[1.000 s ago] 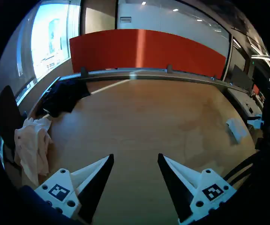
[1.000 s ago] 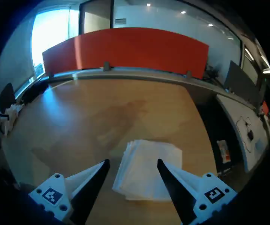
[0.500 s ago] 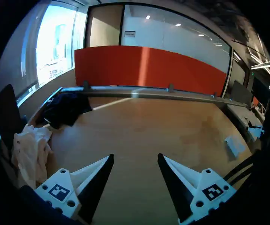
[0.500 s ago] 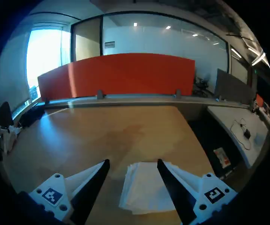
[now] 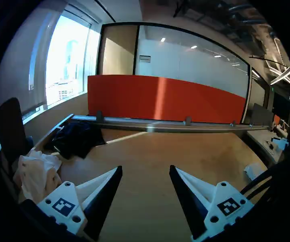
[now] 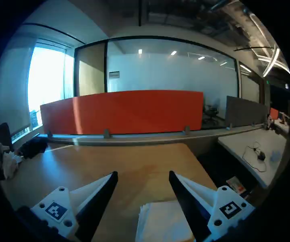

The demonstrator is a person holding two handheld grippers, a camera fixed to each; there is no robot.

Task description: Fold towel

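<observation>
The left claw (image 5: pixel 145 167) stands wide open with nothing between its two white fingers, held above the bare wood of the desk (image 5: pixel 153 157) and aimed level across it. The right claw (image 6: pixel 143 173) is spread just as wide and grips nothing.

In the right gripper view, the towel (image 6: pixel 163 222) lies folded into a flat white stack on the desk, near its front edge. It sits low under the gap between the fingers, and its right side is hidden behind the right-hand finger. Neither finger presses on it. In the left gripper view the towel (image 5: pixel 253 171) shows as a small white bundle far off at the desk's right edge, well apart from the left claw.

At the desk's far left corner a black garment (image 5: pixel 76 139) lies crumpled. Nearer along that same left edge, a pale cloth (image 5: pixel 38 175) hangs in a heap. A dark chair (image 5: pixel 9 129) stands just beyond the pale cloth, under a bright window (image 5: pixel 64 68).

An orange partition (image 5: pixel 165 99) runs along the back of the desk on a metal rail. In the right gripper view, a second white desk (image 6: pixel 249 145) stands to the right across a dark gap, with a thin cable (image 6: pixel 251 151) lying on it.
</observation>
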